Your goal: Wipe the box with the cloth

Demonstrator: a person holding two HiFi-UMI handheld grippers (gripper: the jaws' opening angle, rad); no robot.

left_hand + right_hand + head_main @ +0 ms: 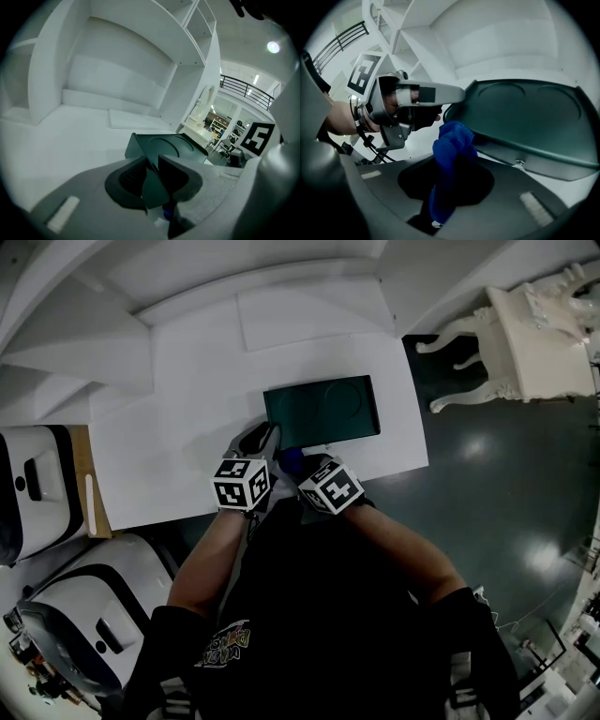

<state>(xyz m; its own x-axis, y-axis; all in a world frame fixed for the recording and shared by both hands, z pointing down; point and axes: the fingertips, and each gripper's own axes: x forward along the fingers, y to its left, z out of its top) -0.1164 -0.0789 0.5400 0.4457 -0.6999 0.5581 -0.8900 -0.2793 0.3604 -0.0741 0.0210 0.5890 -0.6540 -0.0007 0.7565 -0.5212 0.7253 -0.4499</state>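
Observation:
A dark green flat box (pixel 323 411) with round recesses in its top lies on the white table (pixel 178 437). My left gripper (pixel 267 439) is shut on the box's near left corner. In the left gripper view the green edge (pixel 154 187) sits pinched between the jaws (pixel 152 180). Just right of it, my right gripper (pixel 294 463) is shut on a bunched blue cloth (pixel 291 459). In the right gripper view the cloth (pixel 452 145) sticks up from the jaws and its top touches the box's (pixel 529 117) front edge, beside the left gripper (pixel 457 96).
A raised white panel (pixel 314 315) lies behind the box, with white shelving walls (pixel 75 343) at the back left. White machines (pixel 37 484) stand left of the table. An ornate white bench (pixel 534 334) stands on the dark floor to the right.

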